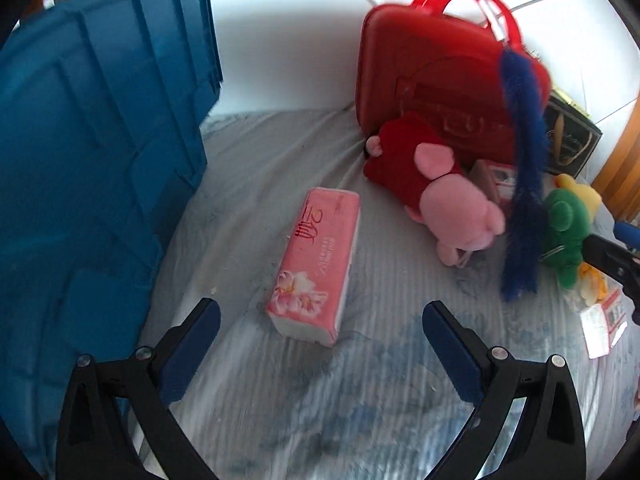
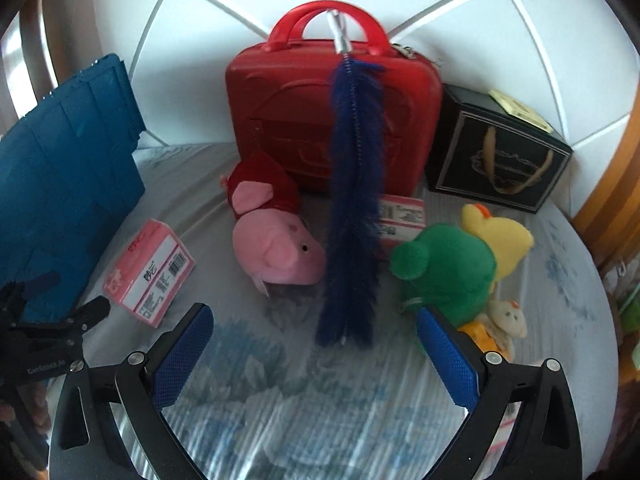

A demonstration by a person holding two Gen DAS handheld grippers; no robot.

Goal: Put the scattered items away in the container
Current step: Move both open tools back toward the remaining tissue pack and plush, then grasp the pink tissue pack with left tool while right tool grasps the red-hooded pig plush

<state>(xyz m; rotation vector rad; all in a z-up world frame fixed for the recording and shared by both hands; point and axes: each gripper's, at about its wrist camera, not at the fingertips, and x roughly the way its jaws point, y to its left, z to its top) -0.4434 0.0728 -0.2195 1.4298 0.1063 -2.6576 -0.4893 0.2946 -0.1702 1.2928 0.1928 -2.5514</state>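
Note:
A blue plastic crate (image 1: 92,152) stands at the left on the bed; it also shows in the right wrist view (image 2: 68,184). A pink tissue pack (image 1: 316,264) lies just ahead of my open left gripper (image 1: 320,312), its near end between the fingertips without touching them. My right gripper (image 2: 314,314) is open and empty, facing a blue fuzzy wand (image 2: 352,208) that leans on a red case (image 2: 288,120). A pink pig plush (image 2: 276,248) lies left of the wand, and a green and yellow plush (image 2: 448,268) lies at the right by the right finger.
A black gift box (image 2: 496,156) stands right of the red case. A pink card packet (image 2: 402,216) sits behind the wand, and a small white bear toy (image 2: 508,316) below the green plush. White wall behind; wooden frame (image 2: 612,184) at right. Floral sheet (image 2: 312,408) covers the bed.

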